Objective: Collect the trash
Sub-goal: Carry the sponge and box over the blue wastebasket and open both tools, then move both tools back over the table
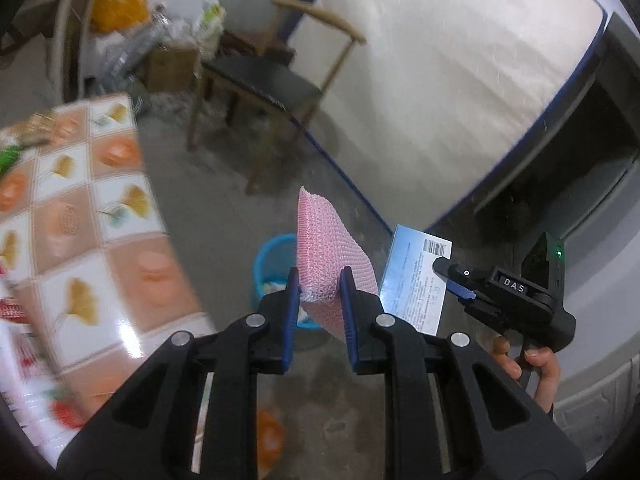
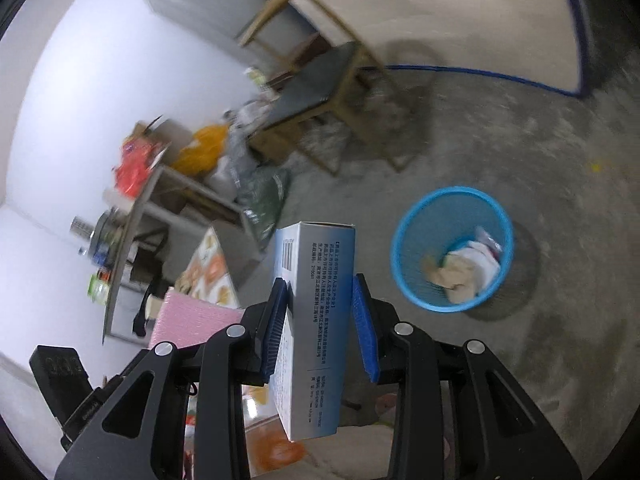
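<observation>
My left gripper point(image 1: 319, 286) is clamped on a pink sponge point(image 1: 330, 256), and my right gripper point(image 2: 320, 300) is clamped on a blue-and-white box point(image 2: 316, 312). Both pieces of trash are off the desk point(image 1: 80, 240), which lies to the left of my left gripper. The blue bin point(image 2: 452, 248) sits on the floor ahead and to the right of my right gripper, with some trash already inside. I judge this the carrying step. Next I need each gripper over the bin's mouth before letting go.
</observation>
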The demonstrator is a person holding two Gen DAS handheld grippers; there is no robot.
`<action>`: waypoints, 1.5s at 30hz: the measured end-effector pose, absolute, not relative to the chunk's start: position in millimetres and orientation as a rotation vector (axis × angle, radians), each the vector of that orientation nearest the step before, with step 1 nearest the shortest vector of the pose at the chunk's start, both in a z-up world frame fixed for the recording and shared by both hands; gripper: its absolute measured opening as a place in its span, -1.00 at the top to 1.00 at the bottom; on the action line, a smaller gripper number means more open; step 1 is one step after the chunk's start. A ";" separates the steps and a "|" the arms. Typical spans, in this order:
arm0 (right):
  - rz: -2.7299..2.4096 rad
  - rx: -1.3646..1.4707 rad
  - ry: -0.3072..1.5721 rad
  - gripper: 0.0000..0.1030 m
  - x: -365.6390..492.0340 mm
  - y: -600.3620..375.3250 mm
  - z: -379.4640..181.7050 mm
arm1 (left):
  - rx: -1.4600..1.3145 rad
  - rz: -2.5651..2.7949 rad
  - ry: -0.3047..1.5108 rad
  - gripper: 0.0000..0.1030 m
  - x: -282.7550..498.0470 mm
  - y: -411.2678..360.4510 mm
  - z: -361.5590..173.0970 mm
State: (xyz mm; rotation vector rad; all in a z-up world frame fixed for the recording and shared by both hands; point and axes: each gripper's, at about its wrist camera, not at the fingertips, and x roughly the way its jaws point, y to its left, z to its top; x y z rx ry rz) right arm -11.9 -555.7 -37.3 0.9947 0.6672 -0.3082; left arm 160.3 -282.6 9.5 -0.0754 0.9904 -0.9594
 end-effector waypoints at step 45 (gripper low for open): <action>-0.554 1.123 0.841 -0.19 -58.2 -607.0 -187.2 | 0.259 -0.630 1.095 -0.09 259.3 -438.7 18.5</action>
